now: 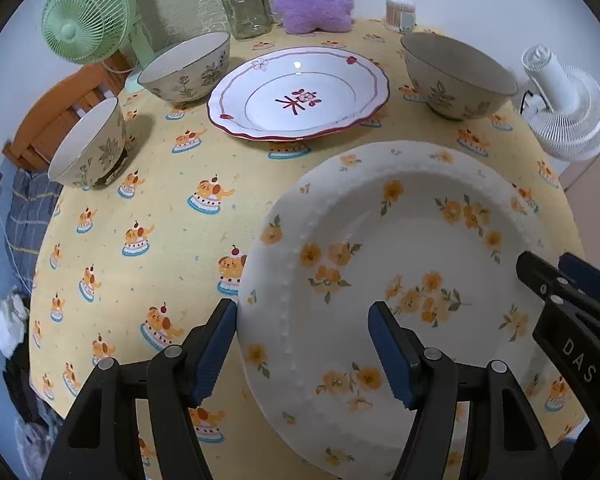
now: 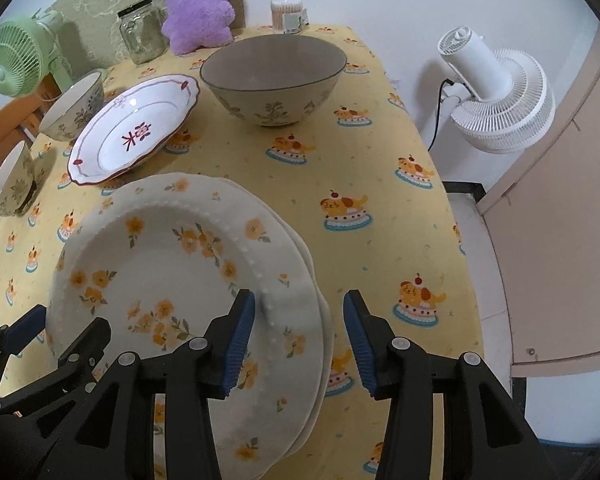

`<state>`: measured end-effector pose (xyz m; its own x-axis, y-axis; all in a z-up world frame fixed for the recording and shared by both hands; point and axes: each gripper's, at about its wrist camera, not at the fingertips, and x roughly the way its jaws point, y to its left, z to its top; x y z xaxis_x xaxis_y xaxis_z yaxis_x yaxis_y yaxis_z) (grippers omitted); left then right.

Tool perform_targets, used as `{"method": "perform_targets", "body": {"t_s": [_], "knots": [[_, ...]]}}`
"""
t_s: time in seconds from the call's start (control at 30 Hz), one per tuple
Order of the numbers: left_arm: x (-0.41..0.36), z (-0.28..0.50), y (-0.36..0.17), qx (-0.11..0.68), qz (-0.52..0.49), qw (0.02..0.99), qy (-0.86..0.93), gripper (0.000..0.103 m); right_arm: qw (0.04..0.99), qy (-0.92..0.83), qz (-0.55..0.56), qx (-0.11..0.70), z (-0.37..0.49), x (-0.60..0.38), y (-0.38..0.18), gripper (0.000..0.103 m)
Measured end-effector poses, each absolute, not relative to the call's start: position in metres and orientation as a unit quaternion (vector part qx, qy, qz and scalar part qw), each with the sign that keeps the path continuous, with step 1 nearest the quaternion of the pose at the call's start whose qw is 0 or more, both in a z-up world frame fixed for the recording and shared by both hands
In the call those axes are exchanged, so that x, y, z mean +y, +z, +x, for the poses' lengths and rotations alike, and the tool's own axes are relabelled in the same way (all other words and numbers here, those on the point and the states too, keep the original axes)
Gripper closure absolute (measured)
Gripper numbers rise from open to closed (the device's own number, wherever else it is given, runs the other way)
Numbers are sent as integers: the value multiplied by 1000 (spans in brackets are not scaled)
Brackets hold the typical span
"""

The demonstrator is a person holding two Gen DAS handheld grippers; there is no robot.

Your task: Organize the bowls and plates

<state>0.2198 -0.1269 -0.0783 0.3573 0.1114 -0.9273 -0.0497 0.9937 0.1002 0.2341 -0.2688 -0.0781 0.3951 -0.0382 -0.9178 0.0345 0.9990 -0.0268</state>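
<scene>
While the left gripper (image 1: 302, 346) gapes wide astride the near-left rim of the yellow-flowered plate (image 1: 400, 280) at lower right, the right-wrist view shows the right gripper (image 2: 299, 342) equally spread over that plate's right edge at lower centre.

Open worktop (image 1: 148, 216) lies left of the flowered plate (image 1: 400, 264) — bowls (image 1: 92, 148) and the red-rimmed plate (image 1: 300, 92) block the far side.
</scene>
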Motion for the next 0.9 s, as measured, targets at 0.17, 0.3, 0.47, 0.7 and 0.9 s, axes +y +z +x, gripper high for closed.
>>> {"method": "perform_targets", "body": {"t_s": [0.17, 0.3, 0.47, 0.7, 0.9], "knots": [[-121, 221, -77, 568, 16, 822, 33, 34, 837, -22, -5, 546, 235, -264, -74, 53], [-115, 221, -72, 569, 9, 822, 9, 33, 842, -21, -2, 540, 234, -257, -65, 53], [-98, 224, -54, 554, 7, 832, -17, 32, 848, -23, 14, 529, 232, -241, -49, 53], [-57, 245, -36, 536, 5, 843, -52, 31, 857, -39, 48, 511, 236, -201, -30, 44], [-23, 278, -18, 511, 20, 855, -79, 28, 867, -68, 75, 487, 250, -177, -17, 42]]}}
